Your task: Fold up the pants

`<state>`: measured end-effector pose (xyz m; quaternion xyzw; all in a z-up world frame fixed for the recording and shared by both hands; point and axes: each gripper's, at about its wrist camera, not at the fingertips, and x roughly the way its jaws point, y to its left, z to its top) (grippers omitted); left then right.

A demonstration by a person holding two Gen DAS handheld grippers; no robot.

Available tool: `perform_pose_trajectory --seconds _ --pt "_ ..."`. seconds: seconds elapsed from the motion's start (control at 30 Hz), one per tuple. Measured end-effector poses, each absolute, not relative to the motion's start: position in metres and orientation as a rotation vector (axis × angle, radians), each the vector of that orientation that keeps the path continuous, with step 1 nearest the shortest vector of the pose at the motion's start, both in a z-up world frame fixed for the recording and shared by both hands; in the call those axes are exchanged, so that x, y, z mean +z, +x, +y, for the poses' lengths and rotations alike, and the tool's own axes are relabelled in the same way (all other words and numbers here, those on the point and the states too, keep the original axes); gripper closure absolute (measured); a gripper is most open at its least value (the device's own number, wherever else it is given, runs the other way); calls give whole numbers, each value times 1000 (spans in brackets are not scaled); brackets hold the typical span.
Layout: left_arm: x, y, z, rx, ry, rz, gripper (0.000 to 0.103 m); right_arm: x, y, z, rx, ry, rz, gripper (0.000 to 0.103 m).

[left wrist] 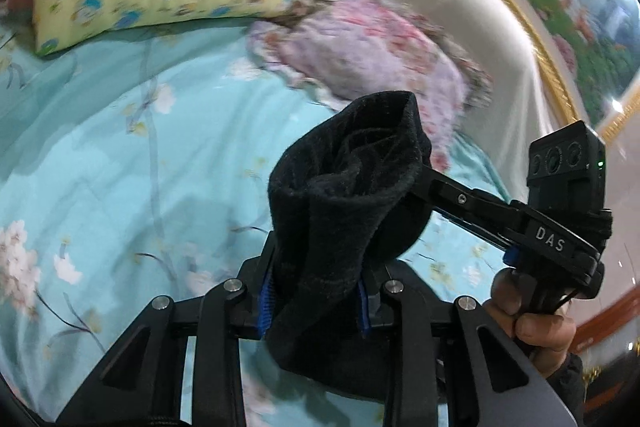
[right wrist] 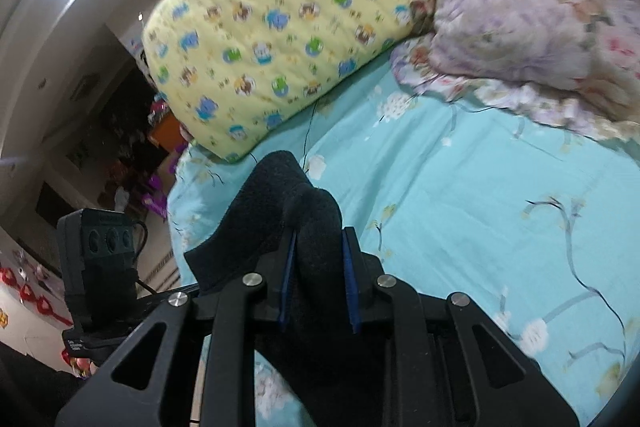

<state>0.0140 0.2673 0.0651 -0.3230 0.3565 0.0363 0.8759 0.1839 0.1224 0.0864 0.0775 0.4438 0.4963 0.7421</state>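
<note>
The left gripper point(left wrist: 316, 301) is clamped on the black pants point(left wrist: 344, 211) — the blue pads point(left wrist: 267, 303) press into a thick bunch of fabric on both sides. In the left wrist view the cloth rises from the jaws to about 12 o'clock and forms a rolled, hollow-looking fold at the centre; its lower end drops behind the linkage at 6 o'clock and is cut off there. The right gripper point(left wrist: 424, 183) comes in from 3 o'clock, fingertips buried in the same bundle, so its pads can't be seen in this view. A hand point(left wrist: 524, 323) grips its handle at 4 o'clock, partly hidden by the frame.

In the right wrist view the right gripper point(right wrist: 318, 283) pinches the pants point(right wrist: 288, 219) between two blue pads — closed on the fabric. The cloth humps up toward 12 o'clock and spills left to 9 o'clock, covering part of the left gripper's body; only that unit's camera block shows.

Behind lie a turquoise floral sheet point(right wrist: 460, 195), a yellow pillow point(right wrist: 276, 27) w/ cartoon print at 11 o'clock and a pink floral quilt point(right wrist: 528, 7) at 1 o'clock, all blurred. Room clutter at 9 o'clock is too dark to make out.
</note>
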Motion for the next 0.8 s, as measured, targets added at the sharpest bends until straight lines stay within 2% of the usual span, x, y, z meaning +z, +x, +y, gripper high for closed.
perform_pose_trajectory --seconds 0.3,0.8 --pt "102 21 179 -126 -568 744 73 107 160 21 996 288 863 81" --pt "94 30 30 -375 -396 856 73 79 117 -129 809 512 782 83"
